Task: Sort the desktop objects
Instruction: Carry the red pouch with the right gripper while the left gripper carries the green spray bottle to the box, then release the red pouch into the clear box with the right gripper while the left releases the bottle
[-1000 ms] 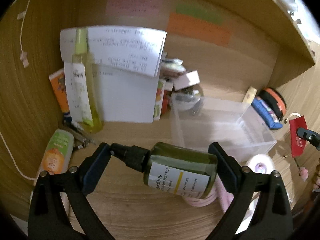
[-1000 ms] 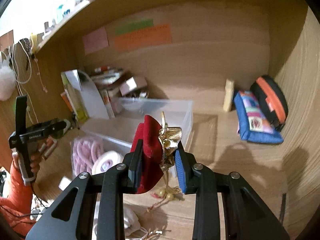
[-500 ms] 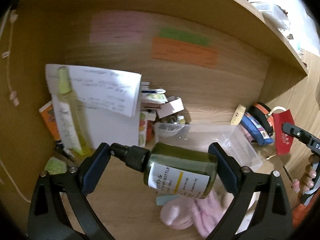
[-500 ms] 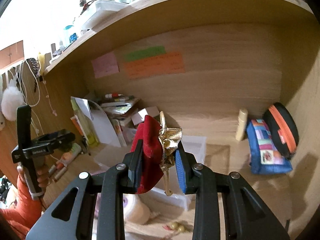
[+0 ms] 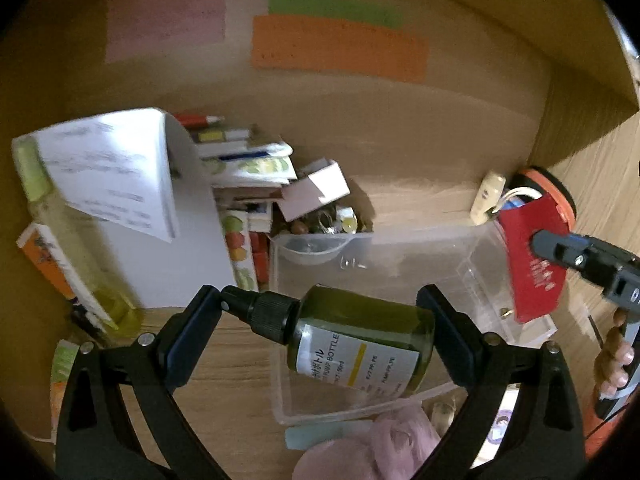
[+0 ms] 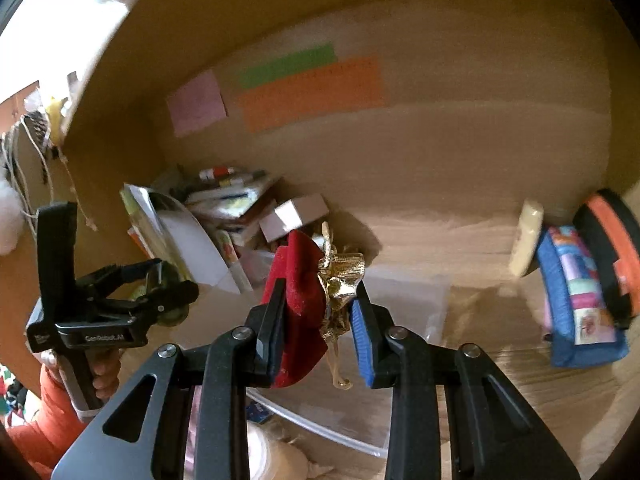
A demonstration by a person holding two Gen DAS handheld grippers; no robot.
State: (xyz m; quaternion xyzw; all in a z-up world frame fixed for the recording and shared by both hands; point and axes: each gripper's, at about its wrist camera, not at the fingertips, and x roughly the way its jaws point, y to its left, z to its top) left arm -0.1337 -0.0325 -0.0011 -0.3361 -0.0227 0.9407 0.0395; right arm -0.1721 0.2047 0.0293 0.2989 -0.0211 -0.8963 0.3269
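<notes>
Left wrist view: the left gripper [image 5: 320, 332] clamps a green pump bottle [image 5: 360, 344] (lying crosswise) above a clear bin [image 5: 472, 252]. The right gripper [image 6: 318, 330], nearly closed, pinches a red pouch [image 6: 298, 304].

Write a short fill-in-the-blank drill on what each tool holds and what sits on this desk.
1. The left tool grips a dark green ____ with a black cap.
2. The right tool is shut on a ____ pouch with gold trim.
3. Of the three notes on the back wall, the orange note sits directly below the ____ one.
4. The bin on the desk is made of clear ____.

Missing words: bottle; red; green; plastic
</notes>
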